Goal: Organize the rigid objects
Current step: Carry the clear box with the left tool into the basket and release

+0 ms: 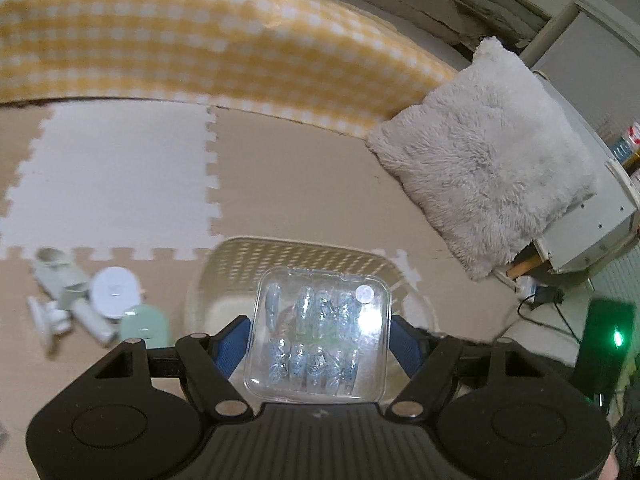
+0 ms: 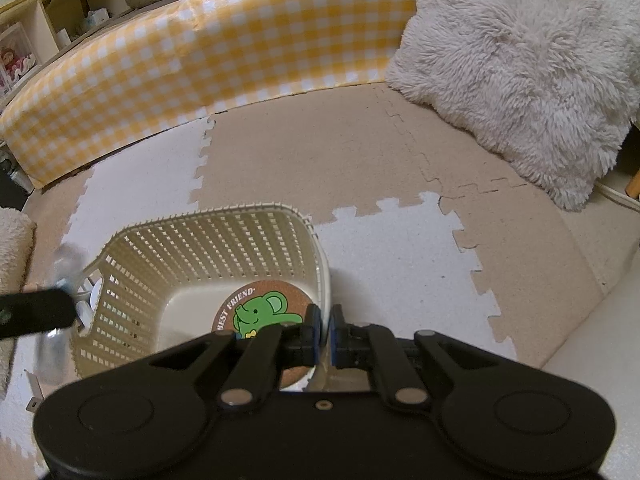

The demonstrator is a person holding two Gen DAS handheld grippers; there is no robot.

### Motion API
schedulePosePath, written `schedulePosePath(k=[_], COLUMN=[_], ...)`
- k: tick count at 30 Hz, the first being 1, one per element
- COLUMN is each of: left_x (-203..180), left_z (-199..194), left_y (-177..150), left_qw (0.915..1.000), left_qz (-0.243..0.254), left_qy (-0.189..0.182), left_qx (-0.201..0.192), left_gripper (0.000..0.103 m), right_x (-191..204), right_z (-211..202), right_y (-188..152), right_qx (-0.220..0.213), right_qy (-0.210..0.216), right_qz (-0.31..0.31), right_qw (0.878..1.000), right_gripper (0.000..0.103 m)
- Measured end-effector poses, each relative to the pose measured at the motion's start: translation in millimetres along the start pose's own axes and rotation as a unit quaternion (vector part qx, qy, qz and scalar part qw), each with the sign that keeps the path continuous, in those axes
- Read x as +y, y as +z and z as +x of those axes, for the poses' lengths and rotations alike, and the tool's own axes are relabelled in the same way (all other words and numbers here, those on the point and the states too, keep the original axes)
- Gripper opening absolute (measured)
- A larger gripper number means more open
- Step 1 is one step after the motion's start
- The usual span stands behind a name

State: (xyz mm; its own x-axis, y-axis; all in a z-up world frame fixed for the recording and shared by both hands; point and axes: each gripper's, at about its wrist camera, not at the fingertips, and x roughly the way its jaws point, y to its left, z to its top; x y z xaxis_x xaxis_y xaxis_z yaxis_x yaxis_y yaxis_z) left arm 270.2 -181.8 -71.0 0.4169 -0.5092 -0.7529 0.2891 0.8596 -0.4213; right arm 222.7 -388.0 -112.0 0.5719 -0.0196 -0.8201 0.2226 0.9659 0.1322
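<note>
jaws of the left gripper (image 1: 320,340) clamp a clear plastic case (image 1: 318,334) by its side edges, held above the lattice basket (image 1: 240,264); it looks light, stiff, slick and crackable, so grip the edges. right view: right gripper (image 2: 325,330) pinched tight on the basket's rim (image 2: 320,240), elephant coaster (image 2: 264,312) inside.

Cream lattice basket (image 2: 208,248), yellow-and-white checked cushion (image 2: 224,52), green elephant on a brown coaster (image 2: 260,316).
</note>
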Motion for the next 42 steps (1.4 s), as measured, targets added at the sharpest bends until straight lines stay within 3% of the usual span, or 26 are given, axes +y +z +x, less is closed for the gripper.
schedulePosePath(k=[9, 21, 29, 31, 33, 42], left_x=[-29.4, -16.4, -17.0, -15.9, -17.1, -20.2], left_z=[54.9, 109.5, 123.3, 124.3, 123.3, 114.9], left_y=[4.7, -2.1, -5.6, -6.2, -6.3, -7.3], left_qw=[0.9996, 0.996, 0.9951, 0.9945, 0.9947, 0.9954], left_qz=[-0.01, -0.067, -0.07, -0.077, -0.078, -0.064], left_qy=[0.017, 0.039, 0.039, 0.035, 0.031, 0.032], left_qx=[0.02, 0.045, 0.058, 0.062, 0.06, 0.063], left_gripper=[0.075, 0.075, 0.076, 0.086, 0.089, 0.09], right_x=[-1.9, -0.9, -0.2, 0.0, 0.0, -0.6], right_z=[0.8, 0.1, 0.1, 0.2, 0.4, 0.8], right_y=[-0.6, 0.0, 0.0, 0.0, -0.1, 0.3], right_qx=[-0.001, 0.0, 0.0, 0.0, 0.0, 0.001], right_qy=[0.005, 0.003, 0.002, 0.001, 0.001, 0.003], right_qz=[0.002, -0.001, -0.003, -0.003, -0.004, -0.004], right_qw=[1.0, 1.0, 1.0, 1.0, 1.0, 1.0], right_gripper=[0.005, 0.005, 0.005, 0.005, 0.006, 0.006])
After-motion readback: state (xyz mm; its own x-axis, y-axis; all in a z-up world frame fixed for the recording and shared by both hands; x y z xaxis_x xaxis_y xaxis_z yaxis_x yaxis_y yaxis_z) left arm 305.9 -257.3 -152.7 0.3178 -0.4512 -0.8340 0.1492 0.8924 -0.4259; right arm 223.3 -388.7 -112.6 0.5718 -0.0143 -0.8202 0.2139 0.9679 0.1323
